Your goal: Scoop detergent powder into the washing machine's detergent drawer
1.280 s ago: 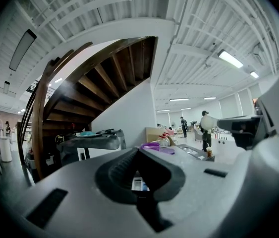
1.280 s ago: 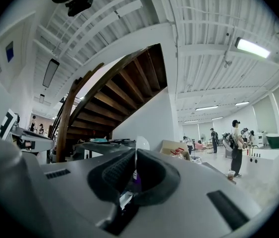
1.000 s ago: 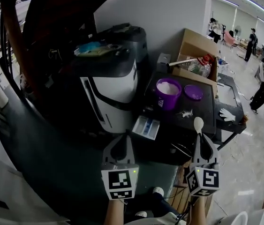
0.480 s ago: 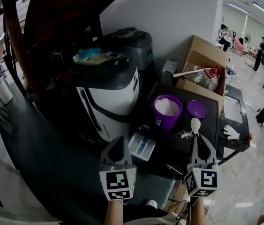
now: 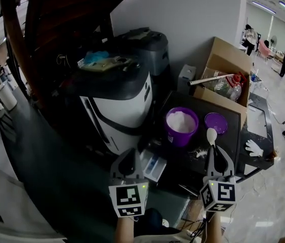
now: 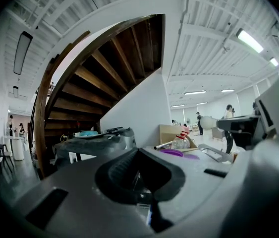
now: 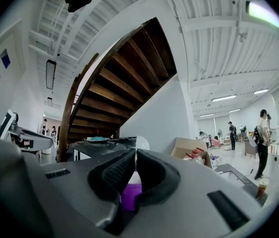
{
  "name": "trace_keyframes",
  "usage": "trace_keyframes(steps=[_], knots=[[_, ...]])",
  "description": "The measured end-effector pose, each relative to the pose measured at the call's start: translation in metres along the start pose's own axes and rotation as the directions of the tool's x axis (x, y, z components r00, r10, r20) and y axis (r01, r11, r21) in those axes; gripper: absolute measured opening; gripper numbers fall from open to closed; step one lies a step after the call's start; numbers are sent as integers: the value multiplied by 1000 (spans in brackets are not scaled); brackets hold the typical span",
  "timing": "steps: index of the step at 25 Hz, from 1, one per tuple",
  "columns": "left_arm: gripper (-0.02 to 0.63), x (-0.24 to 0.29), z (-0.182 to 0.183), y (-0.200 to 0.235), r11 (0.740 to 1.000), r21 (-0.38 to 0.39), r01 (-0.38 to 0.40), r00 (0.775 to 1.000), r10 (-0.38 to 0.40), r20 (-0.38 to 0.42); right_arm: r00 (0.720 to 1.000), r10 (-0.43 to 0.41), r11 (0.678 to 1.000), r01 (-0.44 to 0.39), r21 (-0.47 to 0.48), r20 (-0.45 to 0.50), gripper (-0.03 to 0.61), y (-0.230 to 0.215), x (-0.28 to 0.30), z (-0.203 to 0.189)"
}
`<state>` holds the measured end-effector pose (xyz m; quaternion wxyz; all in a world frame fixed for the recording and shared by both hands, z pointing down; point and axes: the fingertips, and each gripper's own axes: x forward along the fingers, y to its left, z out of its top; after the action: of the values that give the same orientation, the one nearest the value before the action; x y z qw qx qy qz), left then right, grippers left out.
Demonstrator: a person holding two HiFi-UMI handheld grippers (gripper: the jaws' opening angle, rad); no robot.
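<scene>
1. Head view, lower centre: the left gripper (image 5: 127,160) has its jaws closed together with nothing between them. Its tip lies just left of the pulled-out detergent drawer (image 5: 153,167) at the foot of the washing machine (image 5: 119,103).
2. Lower right: the right gripper (image 5: 214,155) has its jaws clamped on the handle of a white spoon (image 5: 211,134). The spoon's bowl points up the frame.
3. Centre right: an open purple tub (image 5: 181,123) of white detergent powder stands on the dark desk (image 5: 235,142). A purple lid (image 5: 216,122) lies just to its right, directly above the spoon's bowl.
4. Spilled powder (image 5: 200,151) marks the desk near the spoon.
5. Right gripper view: the spoon's bowl (image 7: 141,143) rises above the pressed jaws.
</scene>
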<state>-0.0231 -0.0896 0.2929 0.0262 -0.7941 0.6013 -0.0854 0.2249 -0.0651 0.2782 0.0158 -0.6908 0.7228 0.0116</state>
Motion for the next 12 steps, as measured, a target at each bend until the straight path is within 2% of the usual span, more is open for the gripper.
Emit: trace_keyframes(steps=[6, 12], knots=[[3, 24, -4, 3, 1000, -3, -2, 1000, 2, -16, 1000, 0, 1000, 0, -1, -19, 21, -5, 23, -8], [2, 66, -4, 3, 999, 2, 43, 999, -43, -19, 999, -11, 1000, 10, -10, -47, 21, -8, 59, -16]])
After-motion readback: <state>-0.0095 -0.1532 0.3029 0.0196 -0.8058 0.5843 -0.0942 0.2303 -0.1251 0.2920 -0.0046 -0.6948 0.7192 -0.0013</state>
